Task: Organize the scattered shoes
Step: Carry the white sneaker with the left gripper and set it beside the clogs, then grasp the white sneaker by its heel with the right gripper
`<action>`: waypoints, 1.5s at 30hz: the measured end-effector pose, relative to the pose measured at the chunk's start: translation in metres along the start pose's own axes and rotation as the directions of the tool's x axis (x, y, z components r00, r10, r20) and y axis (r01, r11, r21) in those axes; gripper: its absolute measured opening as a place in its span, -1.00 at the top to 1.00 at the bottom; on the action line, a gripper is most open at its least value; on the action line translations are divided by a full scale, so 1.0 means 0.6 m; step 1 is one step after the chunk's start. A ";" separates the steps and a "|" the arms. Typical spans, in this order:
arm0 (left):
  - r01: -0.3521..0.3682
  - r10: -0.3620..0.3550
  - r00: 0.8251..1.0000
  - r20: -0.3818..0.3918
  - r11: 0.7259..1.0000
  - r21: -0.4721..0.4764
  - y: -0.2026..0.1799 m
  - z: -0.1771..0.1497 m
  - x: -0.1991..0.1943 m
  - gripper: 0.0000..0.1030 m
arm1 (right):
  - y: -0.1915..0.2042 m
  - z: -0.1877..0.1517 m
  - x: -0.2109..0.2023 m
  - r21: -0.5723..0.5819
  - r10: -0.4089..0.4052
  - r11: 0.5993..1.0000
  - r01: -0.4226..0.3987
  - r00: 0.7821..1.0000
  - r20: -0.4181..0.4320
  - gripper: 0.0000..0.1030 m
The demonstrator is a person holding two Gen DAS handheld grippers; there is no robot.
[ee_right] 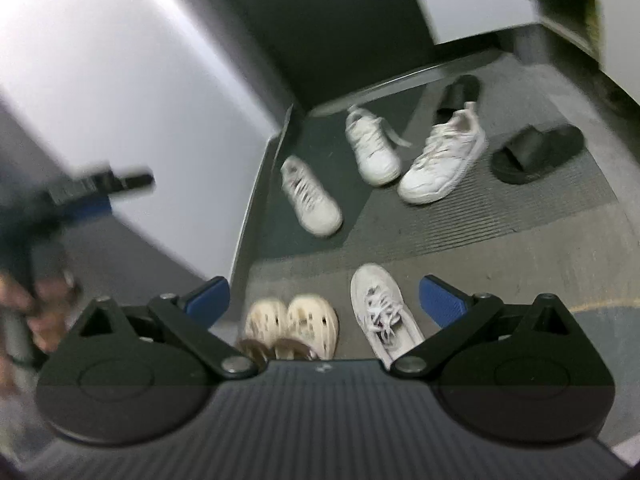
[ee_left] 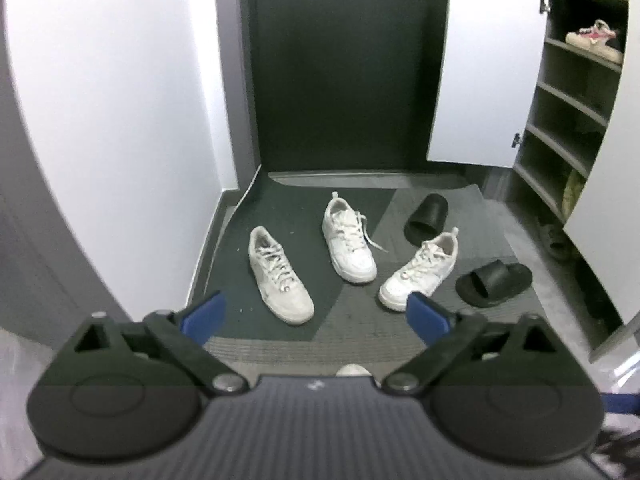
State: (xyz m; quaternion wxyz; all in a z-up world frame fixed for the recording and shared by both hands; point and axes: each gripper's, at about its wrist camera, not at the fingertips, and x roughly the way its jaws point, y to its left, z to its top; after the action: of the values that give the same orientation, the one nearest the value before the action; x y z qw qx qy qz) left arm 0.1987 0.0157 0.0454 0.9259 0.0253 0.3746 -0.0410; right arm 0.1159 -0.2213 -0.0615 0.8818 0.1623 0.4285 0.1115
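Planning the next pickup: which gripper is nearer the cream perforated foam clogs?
Right. The right gripper hovers open just above the cream perforated foam clogs; the left gripper is off to their left, held higher, also open.

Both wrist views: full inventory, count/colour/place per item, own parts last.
sneakers: four, white; three scattered on the mat, one nearer, by the right tongs
slides: two, black; right of the sneakers, one tipped on its side
clogs: pair, cream; side by side, nearest the right-wrist camera
mat: one, grey and dark green; on the floor
shelf: one, grey, doors open; right side
shelf shoe: one, cream and pink; upper shelf
left tongs: blue pads, open, empty
right tongs: blue pads, open, empty
hand: one, blurred; left edge of the right-wrist view
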 end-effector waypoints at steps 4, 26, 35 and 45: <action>0.011 -0.012 1.000 -0.020 0.997 -0.074 0.027 -0.011 -0.037 -0.92 | 0.038 -0.020 0.073 -0.233 -0.056 0.972 0.021 0.988 -0.144 -1.00; 0.027 -0.032 0.999 -0.009 0.942 -0.335 0.172 -0.085 -0.102 -0.98 | -0.039 -0.181 0.533 -0.483 -0.244 0.869 0.108 0.942 -0.228 -1.00; 0.000 -0.026 0.997 -0.068 0.933 -0.360 0.179 -0.080 -0.056 -0.98 | -0.104 -0.198 0.604 -0.237 -0.242 0.956 0.170 0.917 -0.318 -0.98; -0.028 0.000 0.998 -0.070 0.921 -0.389 0.187 -0.084 -0.047 -0.99 | -0.079 -0.225 0.602 -0.158 -0.279 0.956 0.245 0.927 -0.251 -0.66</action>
State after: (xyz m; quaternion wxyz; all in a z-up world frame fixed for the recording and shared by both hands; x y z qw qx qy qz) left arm 0.1543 0.1327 0.0308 0.8993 -0.1550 0.4067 0.0418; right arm 0.2313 -0.1181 -0.4175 0.8304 0.0316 0.5549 0.0399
